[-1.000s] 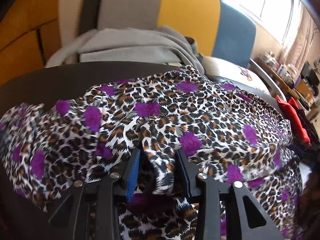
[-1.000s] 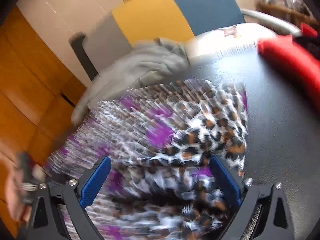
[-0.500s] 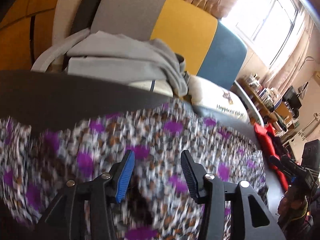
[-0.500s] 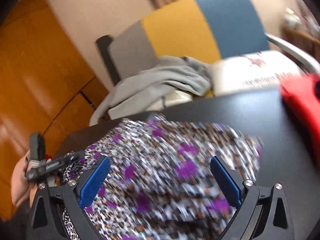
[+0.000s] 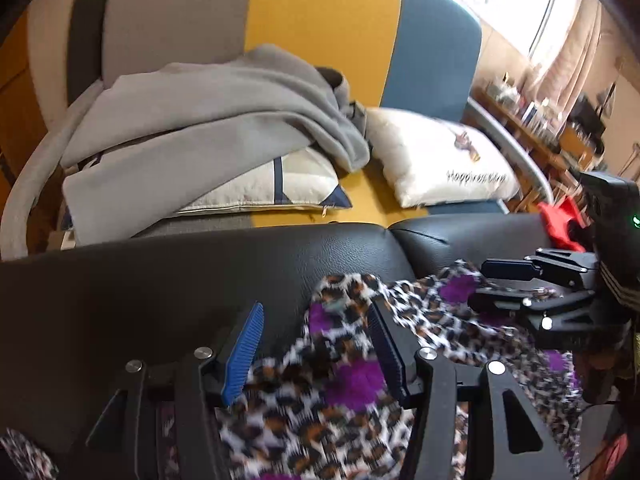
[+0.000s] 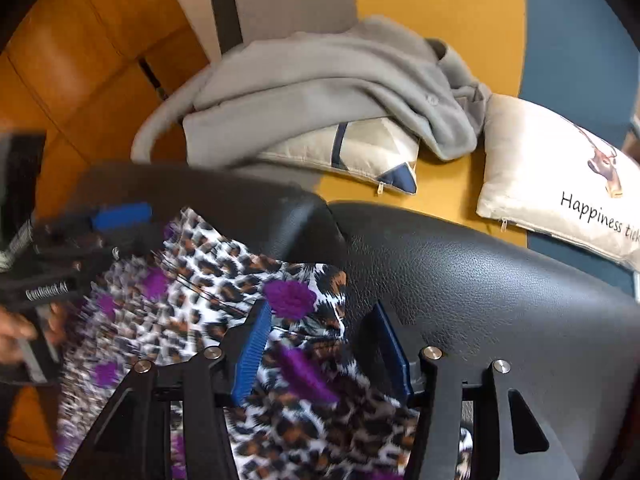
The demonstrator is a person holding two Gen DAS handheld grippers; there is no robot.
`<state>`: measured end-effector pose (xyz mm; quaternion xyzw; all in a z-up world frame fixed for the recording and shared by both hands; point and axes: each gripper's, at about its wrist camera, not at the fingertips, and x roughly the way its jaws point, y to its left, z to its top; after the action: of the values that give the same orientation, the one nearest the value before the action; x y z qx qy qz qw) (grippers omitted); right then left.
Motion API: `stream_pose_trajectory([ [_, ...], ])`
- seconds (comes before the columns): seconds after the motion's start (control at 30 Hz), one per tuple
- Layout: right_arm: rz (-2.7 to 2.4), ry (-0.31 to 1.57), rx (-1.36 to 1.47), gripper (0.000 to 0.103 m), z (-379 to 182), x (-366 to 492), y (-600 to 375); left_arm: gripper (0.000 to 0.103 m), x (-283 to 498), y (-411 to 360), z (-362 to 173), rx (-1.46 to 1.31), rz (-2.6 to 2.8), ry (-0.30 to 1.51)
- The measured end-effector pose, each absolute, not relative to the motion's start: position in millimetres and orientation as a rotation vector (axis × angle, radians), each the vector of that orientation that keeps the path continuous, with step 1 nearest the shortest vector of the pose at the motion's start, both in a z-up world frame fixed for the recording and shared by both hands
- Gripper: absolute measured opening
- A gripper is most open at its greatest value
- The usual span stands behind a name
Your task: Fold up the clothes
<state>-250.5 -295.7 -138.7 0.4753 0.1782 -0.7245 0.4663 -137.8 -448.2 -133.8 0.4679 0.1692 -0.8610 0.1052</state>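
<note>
Left gripper [image 5: 316, 334]: jaws parted, gap partly filled by the leopard-print garment [image 5: 344, 384] rising between the blue pads [image 5: 244, 350]; fabric against the right-hand pad, apart from the left-hand one; whether pinched, cannot tell. Right gripper [image 6: 324, 338]: jaws parted about as far, cloth edge between them, close against the left blue pad [image 6: 250, 354], short of the other; no firm clamp visible.

Garment [image 6: 224, 292] spread, rumpled and motion-blurred, over the black leather surface [image 5: 160, 280], toward its near edge, with a cloth corner at the seam between the two leather cushions [image 6: 332, 216]. Far edge of the surface bare. Right gripper seen side-on at the right edge of the left wrist view [image 5: 516, 286], just above the cloth; left gripper at the left edge of the right wrist view [image 6: 116, 216], hand [image 6: 16, 340] below it.

Beyond the far edge: a chair with grey, yellow and blue panels [image 5: 320, 24], a grey sweater [image 5: 208, 108] draped over a cushion [image 5: 288, 184], a white pillow with lettering [image 6: 560, 184] beside it. Red item [image 5: 560, 220] at the far right corner.
</note>
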Motion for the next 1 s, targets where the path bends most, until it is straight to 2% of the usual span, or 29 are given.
stream_pose_trajectory([
  [0.1,-1.772,0.535,1.143,0.049,-138.7,-246.0,-301.6,0.054,-148.7,-449.4,-141.7,1.421,-2.521,0.529],
  [0.13,-1.77,0.561,1.135,0.036,-139.0,-246.6,-305.1,0.054,-149.9,-449.3,-141.4,1.411,-2.526,0.534],
  [0.17,-1.765,0.561,1.134,0.015,-138.3,-247.3,-305.3,0.048,-150.0,-450.2,-140.9,1.394,-2.529,0.556],
  [0.2,-1.759,0.553,1.138,0.006,-137.3,-247.1,-306.0,0.024,-148.8,-452.6,-140.8,1.381,-2.535,0.605],
  [0.23,-1.753,0.546,1.142,0.006,-136.4,-246.9,-306.8,0.01,-147.3,-455.5,-142.2,1.389,-2.542,0.679],
  [0.27,-1.761,0.56,1.131,0.006,-136.9,-244.5,-307.4,0.007,-145.5,-457.7,-143.4,1.392,-2.542,0.74],
  [0.53,-1.794,0.431,1.041,0.005,-108.4,-226.4,-289.6,0.007,-99.6,-443.5,-105.6,1.157,-2.686,0.815],
  [0.67,-1.796,0.377,0.97,0.005,-89.2,-201.2,-262.9,0.007,-64.0,-420.5,-89.3,1.081,-2.751,0.759],
  [0.93,-1.761,0.313,0.963,0.006,-113.6,-140.4,-208.2,0.008,-9.9,-385.3,-118.5,1.131,-2.718,0.729],
  [1.0,-1.745,0.303,0.989,0.007,-124.4,-131.9,-198.7,0.012,1.1,-379.7,-128.0,1.163,-2.699,0.765],
])
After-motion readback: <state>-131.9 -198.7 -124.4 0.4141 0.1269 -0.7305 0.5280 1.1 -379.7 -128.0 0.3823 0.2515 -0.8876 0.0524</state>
